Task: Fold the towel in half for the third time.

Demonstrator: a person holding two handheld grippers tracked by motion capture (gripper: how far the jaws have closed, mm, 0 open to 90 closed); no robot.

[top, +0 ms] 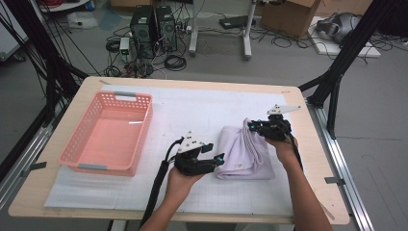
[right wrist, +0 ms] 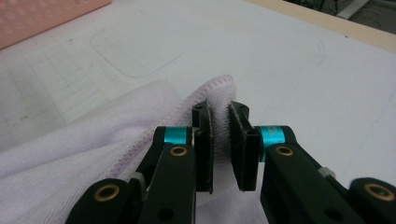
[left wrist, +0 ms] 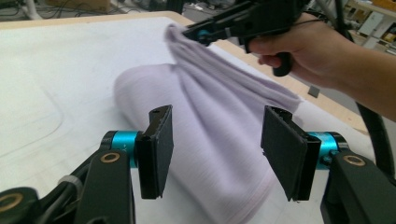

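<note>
A folded lilac towel (top: pixel 245 155) lies on the white mat (top: pixel 192 110), right of centre. My right gripper (top: pixel 251 126) is shut on the towel's far hemmed edge (right wrist: pixel 219 88) and holds that corner raised off the fold; in the left gripper view the right gripper (left wrist: pixel 201 32) shows at the top with cloth hanging from it. My left gripper (top: pixel 215 152) stands open at the towel's near left end. Its jaws are set wide apart, with the towel (left wrist: pixel 210 116) ahead of them and no pad pressing on the cloth. In the right gripper view the towel (right wrist: pixel 93 140) bunches to the left of my right gripper (right wrist: pixel 220 121).
A pink plastic basket (top: pixel 146 125) with nothing in it stands on the left of the mat; its wall (right wrist: pixel 46 18) shows in the right gripper view. The wooden table's right edge (top: pixel 320 159) runs close to the right hand. Black frame posts and cables stand beyond the table.
</note>
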